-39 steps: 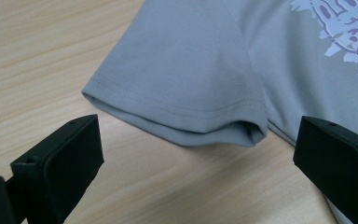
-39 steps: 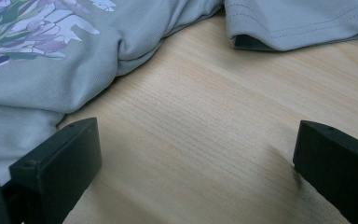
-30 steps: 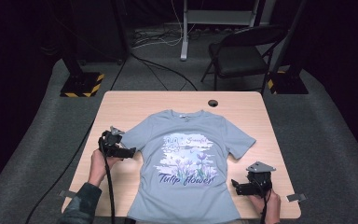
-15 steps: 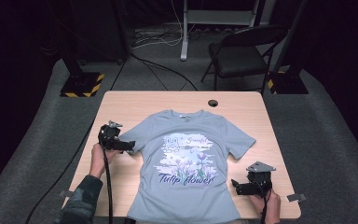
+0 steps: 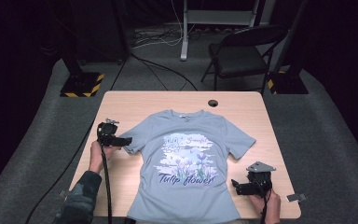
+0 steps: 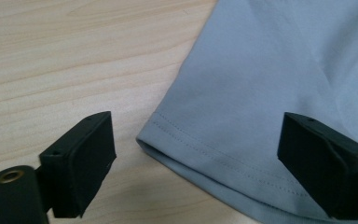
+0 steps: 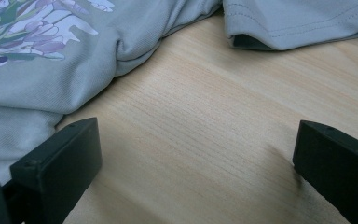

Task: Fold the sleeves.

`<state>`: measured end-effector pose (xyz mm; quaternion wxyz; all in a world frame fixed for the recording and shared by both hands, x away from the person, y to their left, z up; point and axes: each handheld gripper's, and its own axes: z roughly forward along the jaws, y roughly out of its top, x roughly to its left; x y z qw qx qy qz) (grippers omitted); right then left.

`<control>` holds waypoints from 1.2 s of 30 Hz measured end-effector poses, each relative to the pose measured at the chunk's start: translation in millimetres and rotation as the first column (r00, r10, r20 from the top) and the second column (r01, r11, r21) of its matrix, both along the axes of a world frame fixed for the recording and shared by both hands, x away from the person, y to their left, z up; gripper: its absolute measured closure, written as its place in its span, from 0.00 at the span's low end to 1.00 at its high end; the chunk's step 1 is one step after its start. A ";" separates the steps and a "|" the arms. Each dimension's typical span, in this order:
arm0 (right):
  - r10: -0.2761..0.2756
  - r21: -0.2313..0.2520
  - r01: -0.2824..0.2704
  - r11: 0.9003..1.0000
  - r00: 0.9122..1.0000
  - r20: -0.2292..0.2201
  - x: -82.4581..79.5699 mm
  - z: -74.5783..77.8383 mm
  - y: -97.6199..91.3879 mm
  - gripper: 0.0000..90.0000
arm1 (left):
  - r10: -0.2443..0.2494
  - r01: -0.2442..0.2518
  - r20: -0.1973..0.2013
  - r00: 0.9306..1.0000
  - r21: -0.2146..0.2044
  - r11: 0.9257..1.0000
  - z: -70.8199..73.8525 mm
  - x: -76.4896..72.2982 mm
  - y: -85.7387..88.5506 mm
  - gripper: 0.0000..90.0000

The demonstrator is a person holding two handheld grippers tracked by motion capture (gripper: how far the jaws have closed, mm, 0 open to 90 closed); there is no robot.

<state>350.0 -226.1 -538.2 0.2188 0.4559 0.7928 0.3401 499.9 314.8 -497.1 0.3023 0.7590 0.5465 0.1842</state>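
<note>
A light blue T-shirt [image 5: 189, 163] lies flat, print side up, in the middle of a wooden table [image 5: 135, 100], its collar toward the far edge and its hem hanging at the near edge; there is no container on the table, only a small dark round fitting [image 5: 213, 103] near the far edge, apart from the shirt. The left gripper [image 5: 121, 140] sits at the tip of the shirt's left sleeve; in the left gripper view the sleeve's stitched hem [image 6: 205, 154] lies between the two black jaws, which stand spread and have just been closing a little, not yet pressing the cloth. The right gripper [image 5: 235, 185] rests on bare wood just beside the shirt's right flank, below the right sleeve [image 7: 298, 23]; its jaws are spread wide with only tabletop between them, the rumpled side of the shirt close by one jaw. Bare wood runs along both side edges and the far edge.
</note>
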 end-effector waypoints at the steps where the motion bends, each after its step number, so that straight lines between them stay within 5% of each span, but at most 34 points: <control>1: 0.000 0.000 0.000 1.000 1.000 0.000 0.0 0.0 0.0 0.00 | 0.007 -0.007 -0.002 1.000 0.003 1.000 -0.5 0.9 0.7 0.15; 12: 0.000 0.003 0.000 1.000 1.000 -0.002 0.5 -0.1 0.3 0.00 | 0.027 -0.027 -0.007 1.000 0.026 0.999 -6.9 6.3 5.7 0.38; 36: 0.001 0.008 -0.001 1.000 1.000 -0.006 1.0 -0.1 -0.1 0.01 | 0.062 -0.061 0.010 0.998 -0.019 0.998 -14.5 9.7 13.8 0.76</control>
